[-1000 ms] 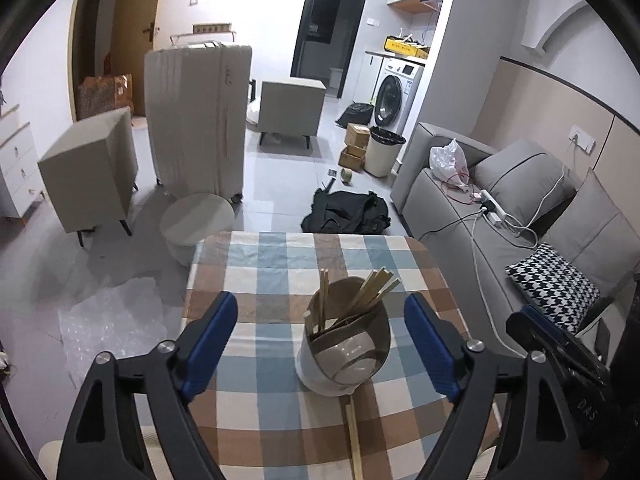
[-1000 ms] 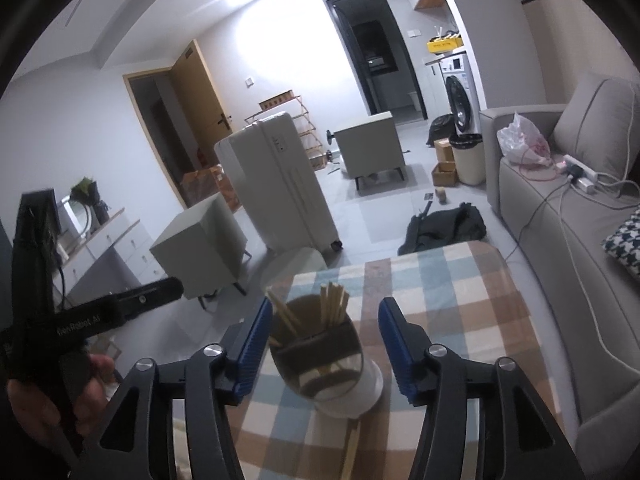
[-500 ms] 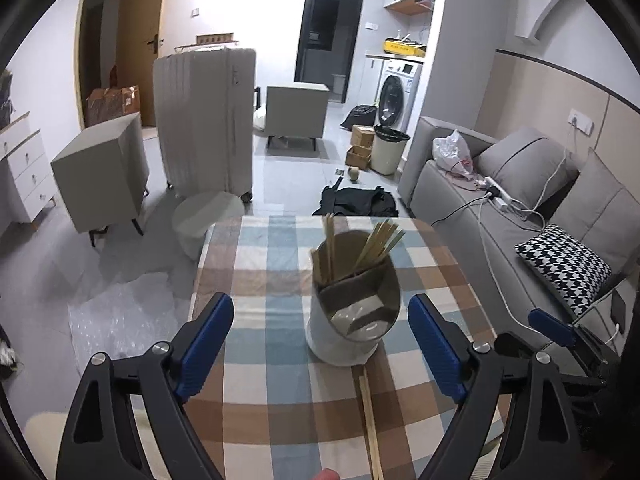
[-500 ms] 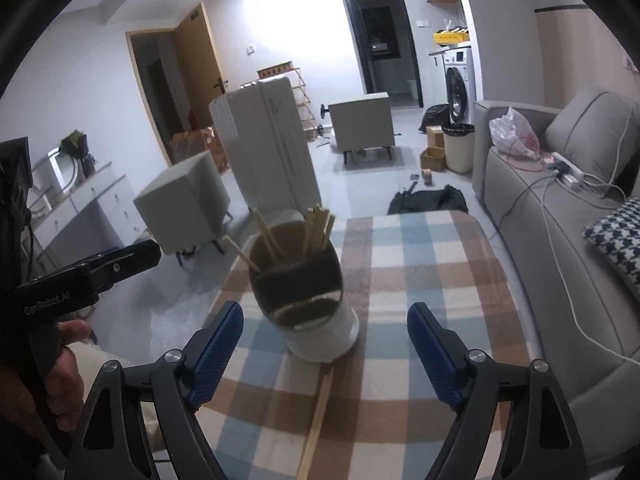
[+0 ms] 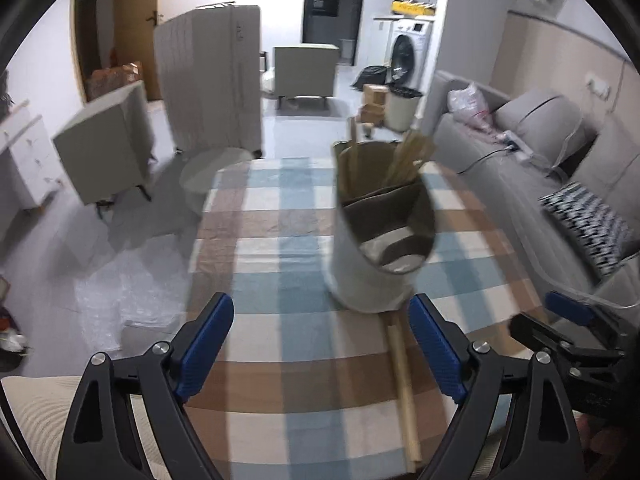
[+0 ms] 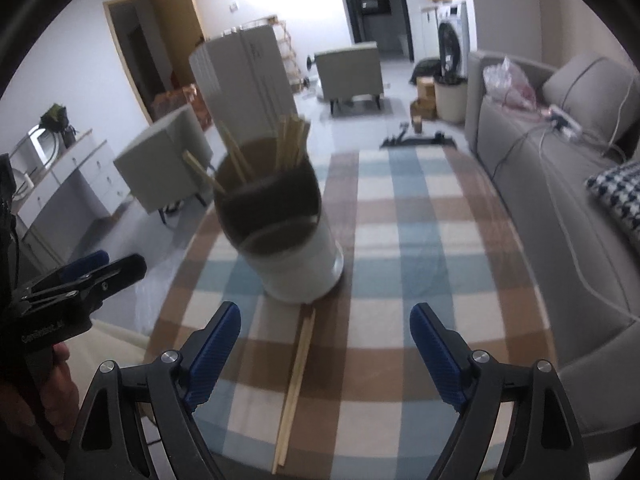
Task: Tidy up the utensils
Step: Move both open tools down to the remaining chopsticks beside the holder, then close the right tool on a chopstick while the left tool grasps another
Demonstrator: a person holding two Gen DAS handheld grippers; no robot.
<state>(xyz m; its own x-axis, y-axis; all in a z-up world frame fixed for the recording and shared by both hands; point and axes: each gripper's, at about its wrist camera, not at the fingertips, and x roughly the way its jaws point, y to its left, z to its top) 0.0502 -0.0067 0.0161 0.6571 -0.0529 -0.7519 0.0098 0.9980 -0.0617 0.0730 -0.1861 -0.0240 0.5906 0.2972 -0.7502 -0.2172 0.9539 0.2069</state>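
A white utensil holder [image 5: 378, 252] with a brown inside stands on the checked tablecloth [image 5: 280, 312]; several wooden chopsticks stick out of it. It also shows in the right wrist view [image 6: 288, 240]. A loose pair of chopsticks [image 5: 404, 380] lies on the cloth in front of the holder, also in the right wrist view [image 6: 298, 364]. My left gripper [image 5: 322, 344] is open and empty, back from the holder. My right gripper [image 6: 324, 352] is open and empty, above the loose chopsticks. The left gripper shows at the left edge of the right wrist view [image 6: 80, 276].
A grey sofa [image 5: 520, 168] with a checked cushion [image 5: 588, 224] runs along the table's right side. A white suitcase [image 5: 212, 76], a grey cabinet [image 5: 104, 144] and a round stool [image 5: 212, 168] stand on the floor beyond the table's far left.
Both grippers have pulled back from the holder toward the table's near edge. The right gripper, narrow around the holder a second ago, now stands wide open. More of the loose chopsticks shows.
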